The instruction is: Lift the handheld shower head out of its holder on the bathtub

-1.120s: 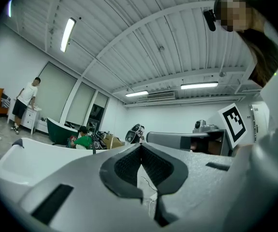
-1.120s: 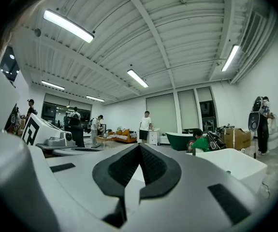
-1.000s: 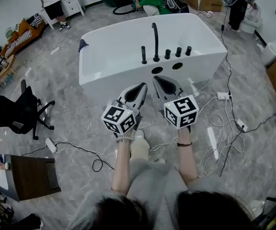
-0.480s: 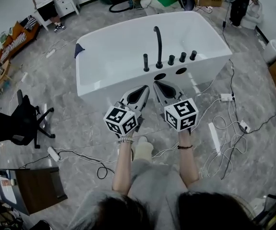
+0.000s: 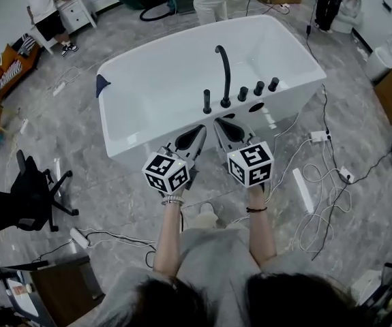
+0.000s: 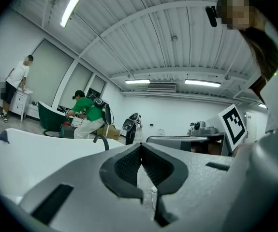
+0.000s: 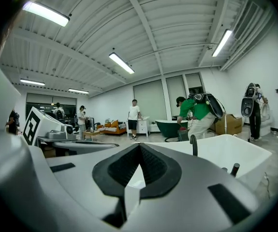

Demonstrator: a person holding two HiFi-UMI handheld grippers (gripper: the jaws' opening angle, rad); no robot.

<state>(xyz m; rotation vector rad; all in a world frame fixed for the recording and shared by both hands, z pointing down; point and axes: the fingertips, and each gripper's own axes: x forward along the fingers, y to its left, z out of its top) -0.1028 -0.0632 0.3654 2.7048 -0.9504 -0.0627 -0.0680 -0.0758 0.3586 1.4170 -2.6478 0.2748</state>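
Straight ahead: shower head (image 5: 206,101) upright on bathtub (image 5: 144,136) near rim, between left gripper (image 5: 201,129) and right gripper (image 5: 219,123) tips; both clenched, empty, about equally near.

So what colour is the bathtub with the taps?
White; the bathtub shows best in the head view.

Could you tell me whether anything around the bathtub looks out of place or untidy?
Nothing looks spilled or broken. What stands out is the loose cables and a power strip sprawled beside the bathtub, close to its wall, where feet could catch them.
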